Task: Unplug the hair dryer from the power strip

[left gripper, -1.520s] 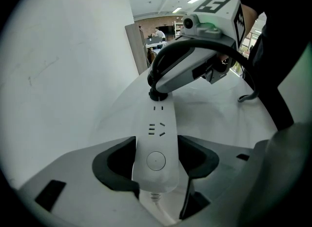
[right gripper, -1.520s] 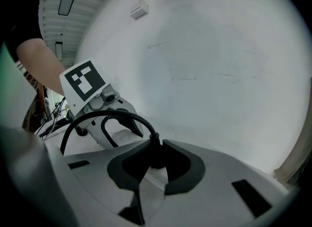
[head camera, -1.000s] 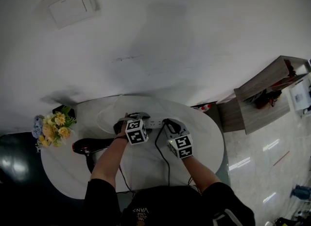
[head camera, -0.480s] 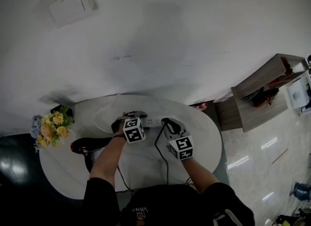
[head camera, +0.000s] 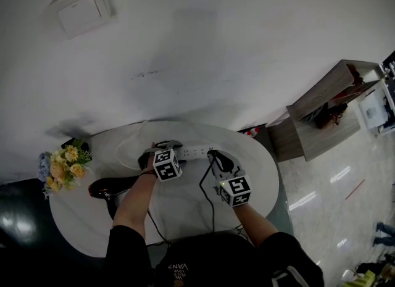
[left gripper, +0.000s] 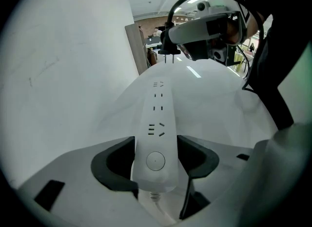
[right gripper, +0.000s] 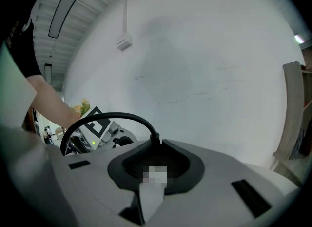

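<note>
The left forearm [head camera: 137, 200] and right forearm [head camera: 252, 219], both bare, reach forward over the middle of the table [head camera: 262, 174] toward its far edge. The left claw [head camera: 162, 147] points steeply down, its jaws set wide and pressed against both sides of the switch end of the power strip [left gripper: 156, 118]. The right claw [head camera: 213, 155], just to its right and raised off the table, points nearly level, its jaws closed narrow on the black plug [right gripper: 152, 154].
</note>
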